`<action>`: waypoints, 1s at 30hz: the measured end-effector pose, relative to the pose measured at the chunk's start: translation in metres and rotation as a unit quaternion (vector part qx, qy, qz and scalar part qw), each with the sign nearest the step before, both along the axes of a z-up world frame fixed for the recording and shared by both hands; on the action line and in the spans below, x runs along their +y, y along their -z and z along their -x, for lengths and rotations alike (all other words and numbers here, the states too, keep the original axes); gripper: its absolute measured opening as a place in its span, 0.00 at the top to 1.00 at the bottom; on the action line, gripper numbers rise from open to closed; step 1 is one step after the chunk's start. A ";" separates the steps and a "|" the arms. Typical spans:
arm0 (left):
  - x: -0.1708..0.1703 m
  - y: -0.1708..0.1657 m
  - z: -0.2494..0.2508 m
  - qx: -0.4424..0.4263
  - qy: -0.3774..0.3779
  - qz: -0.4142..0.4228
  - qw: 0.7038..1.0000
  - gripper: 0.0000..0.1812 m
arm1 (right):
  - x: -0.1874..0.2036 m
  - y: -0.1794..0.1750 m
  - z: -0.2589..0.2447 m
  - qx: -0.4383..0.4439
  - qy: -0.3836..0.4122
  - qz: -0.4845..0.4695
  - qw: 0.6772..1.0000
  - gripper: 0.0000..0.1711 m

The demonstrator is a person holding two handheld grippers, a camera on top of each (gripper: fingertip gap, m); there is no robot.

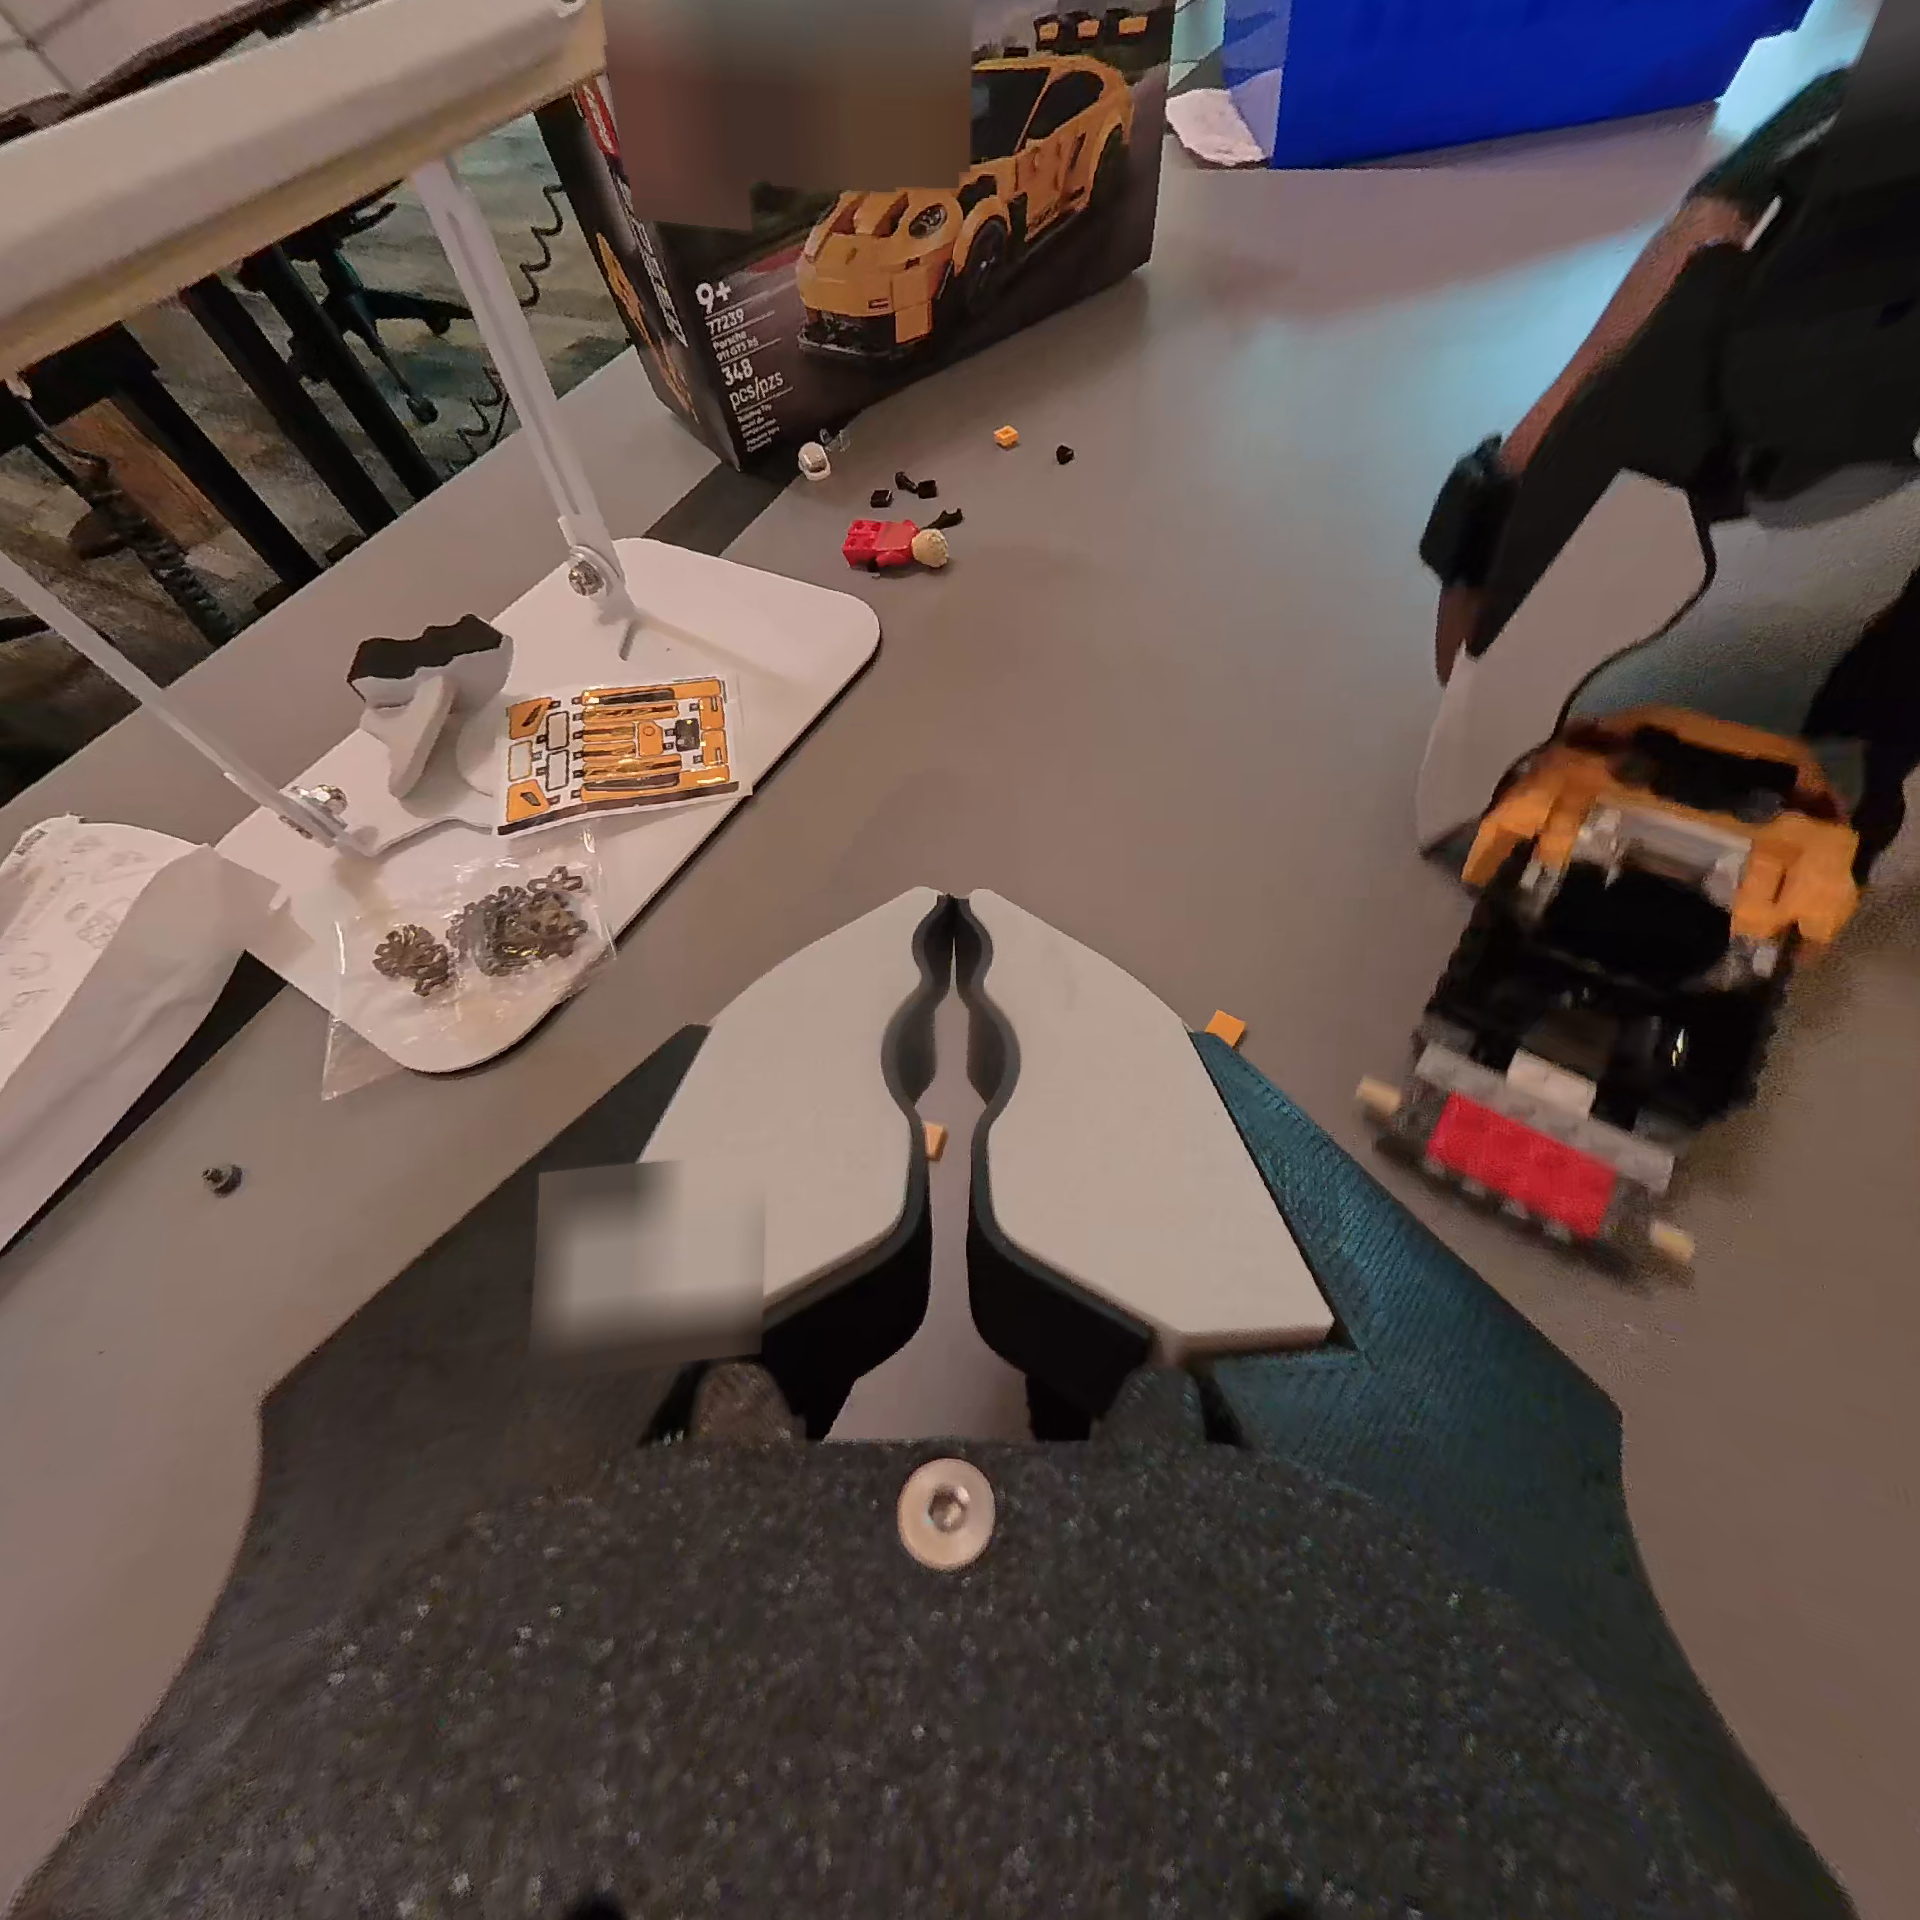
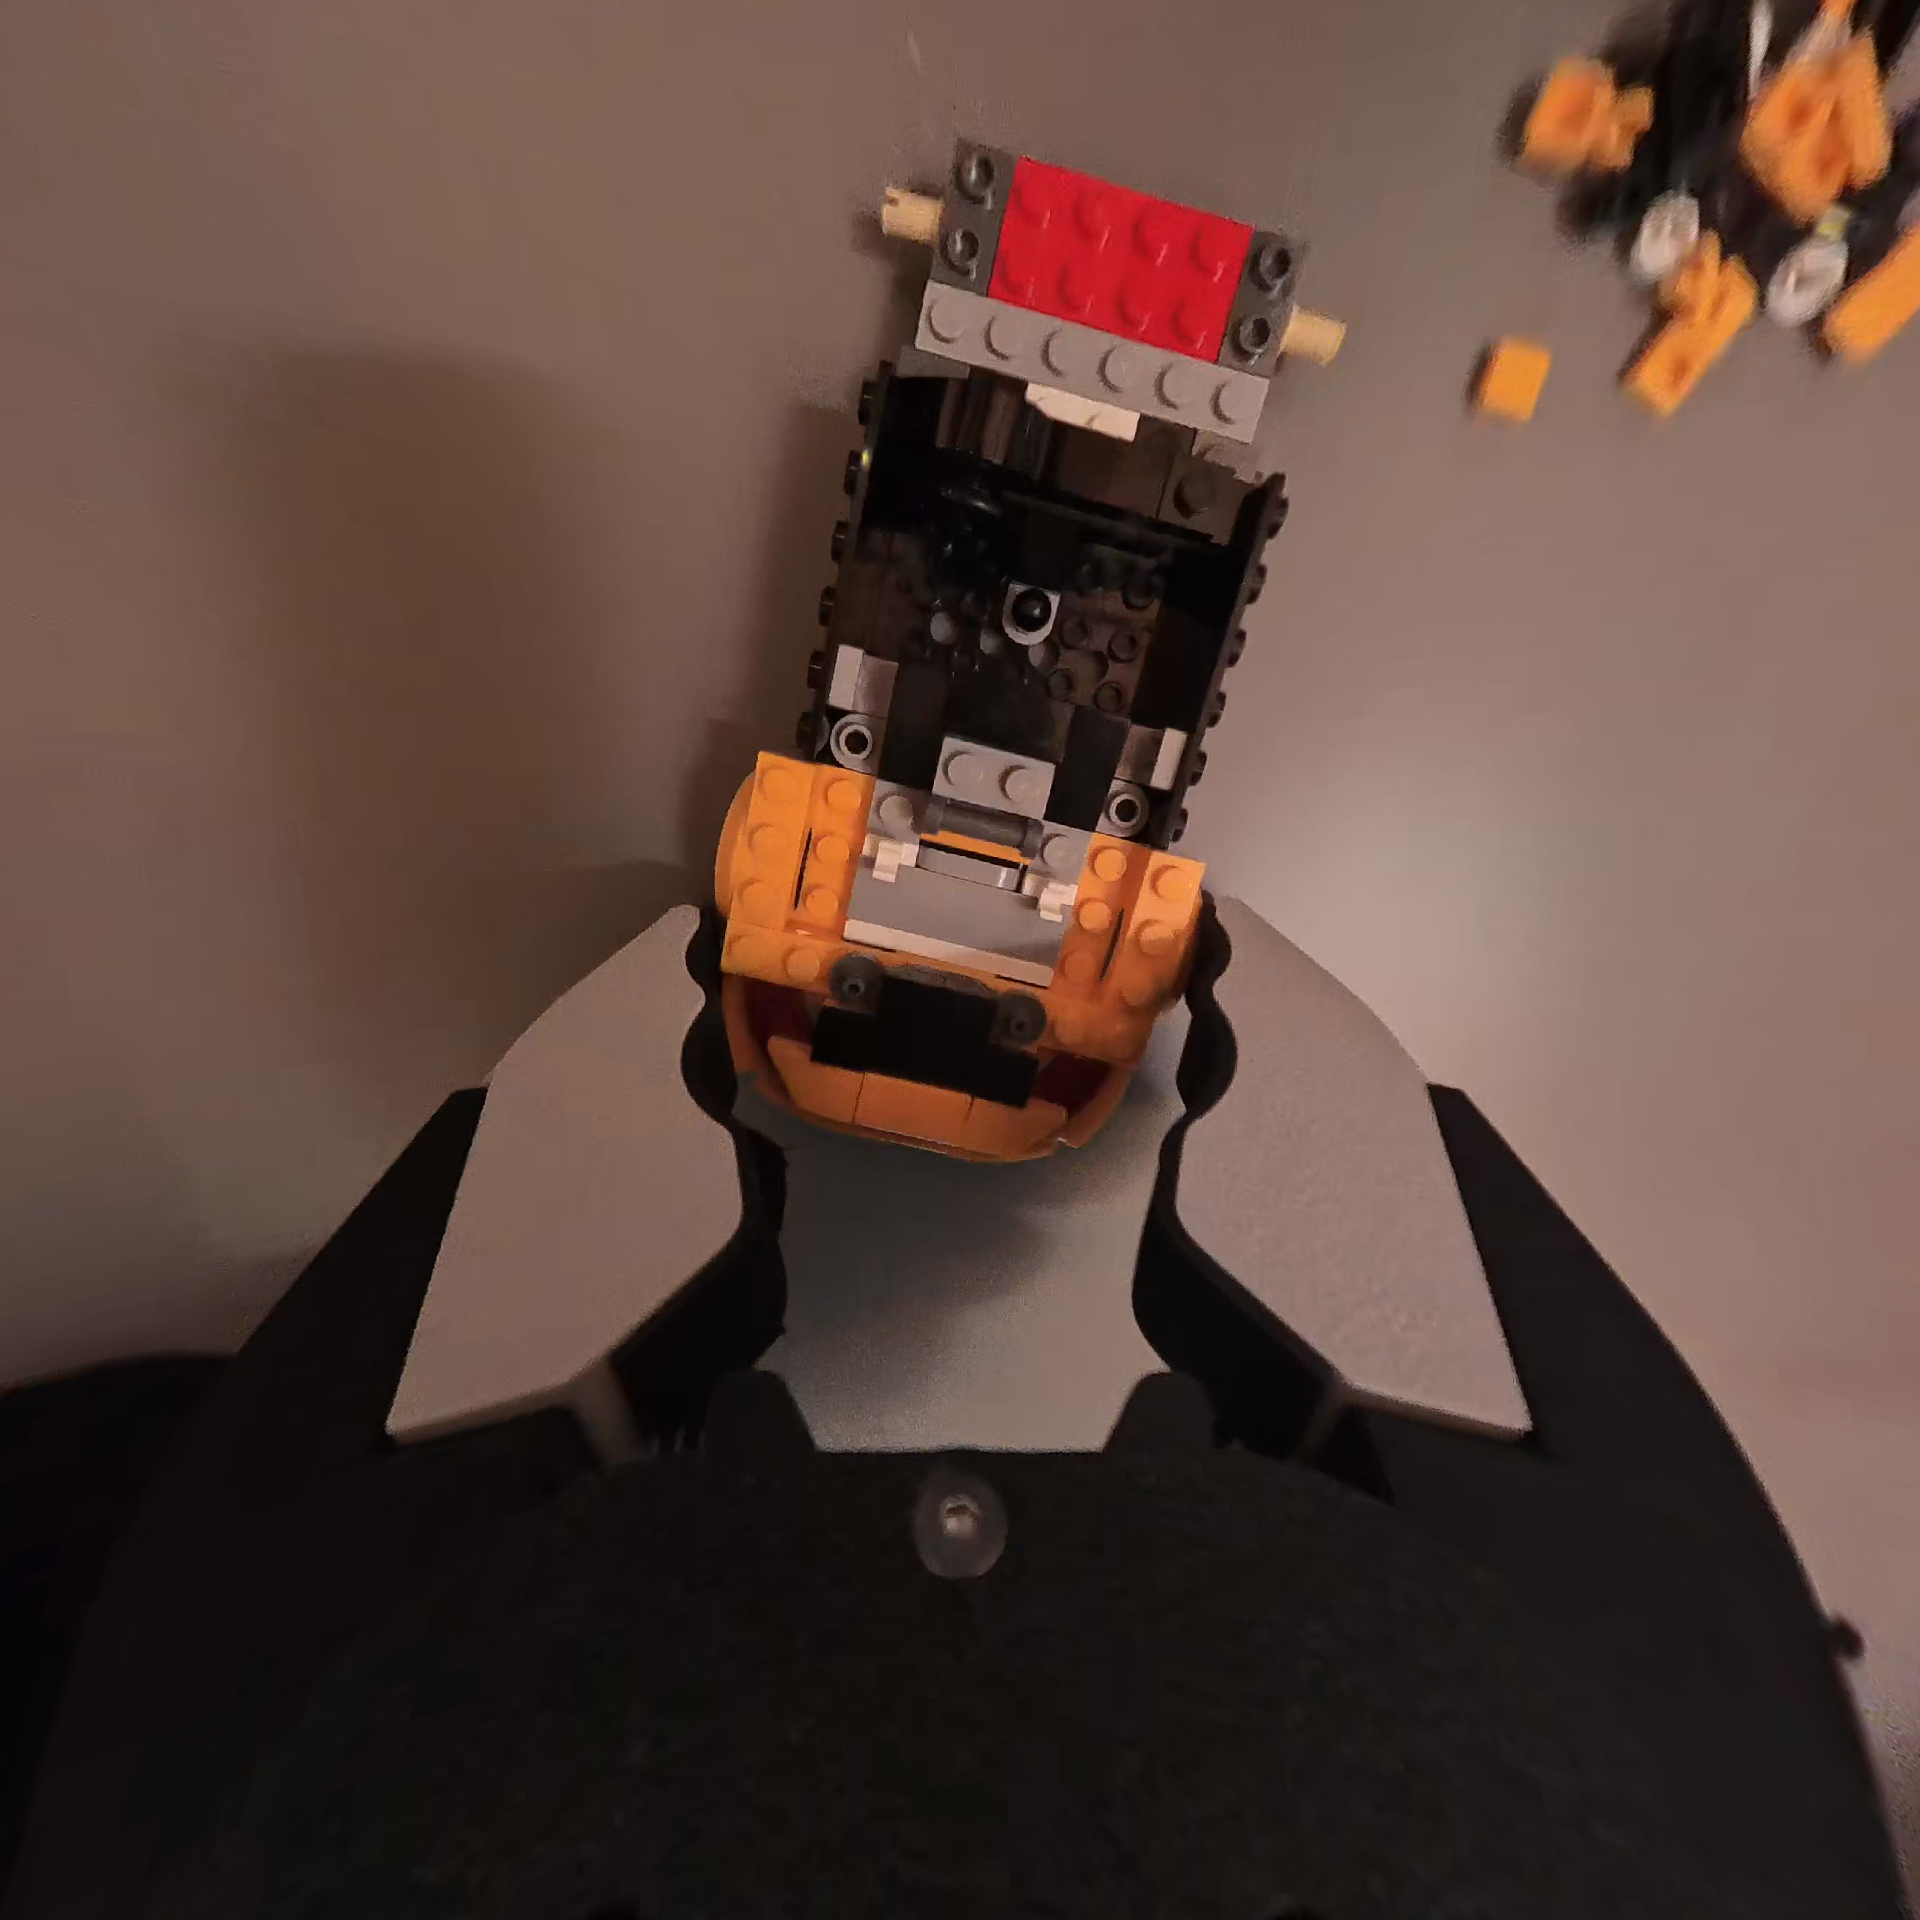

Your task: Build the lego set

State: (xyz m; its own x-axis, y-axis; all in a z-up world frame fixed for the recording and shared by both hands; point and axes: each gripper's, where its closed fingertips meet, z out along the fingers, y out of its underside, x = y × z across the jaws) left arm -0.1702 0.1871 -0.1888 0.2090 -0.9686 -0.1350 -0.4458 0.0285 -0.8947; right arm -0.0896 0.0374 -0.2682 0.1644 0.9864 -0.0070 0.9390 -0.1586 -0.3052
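- The right gripper (image 2: pixel 951 997) is clamped on the orange end of the half-built car (image 2: pixel 1029 665); its two fingers (image 2: pixel 582 1122) press on both sides of that end; the red plate end of the car points to 12 o'clock in the right wrist view.
- In the left wrist view the car (image 1: pixel 1600 966) is at 3 o'clock on the grey table (image 1: pixel 1091 675).
- The left gripper (image 1: pixel 953 914) has its tips together, holding nothing; it hovers above the table.
- Loose orange and black bricks (image 2: pixel 1766 197) lie at 1 o'clock in the right wrist view.
- The set's box (image 1: pixel 894 239) stands at 12 o'clock; a minifigure (image 1: pixel 899 543) lies just before it; a sticker sheet (image 1: pixel 620 750) is at 10 o'clock.
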 end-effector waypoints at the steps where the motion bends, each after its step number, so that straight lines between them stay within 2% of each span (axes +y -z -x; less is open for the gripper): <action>1: 0.001 0.001 0.001 0.002 -0.001 -0.001 1.000 1.00 | 0.002 0.000 -0.012 -0.010 0.005 0.001 1.000 0.50; 10: 0.014 -0.005 0.003 -0.022 -0.035 -0.012 0.999 1.00 | 0.030 0.000 -0.107 -0.060 0.075 0.010 0.995 0.50; 20: 0.022 -0.013 0.008 -0.053 -0.063 -0.008 0.997 1.00 | 0.041 -0.002 -0.112 -0.064 0.084 -0.008 0.994 0.47; 24: 0.021 -0.011 0.005 -0.052 -0.061 -0.006 0.997 1.00 | 0.040 -0.003 -0.105 -0.057 0.056 -0.019 0.997 0.51; 30: 0.020 -0.004 0.002 -0.043 -0.056 -0.003 0.997 1.00 | 0.033 -0.003 -0.083 -0.100 -0.054 -0.021 0.993 0.51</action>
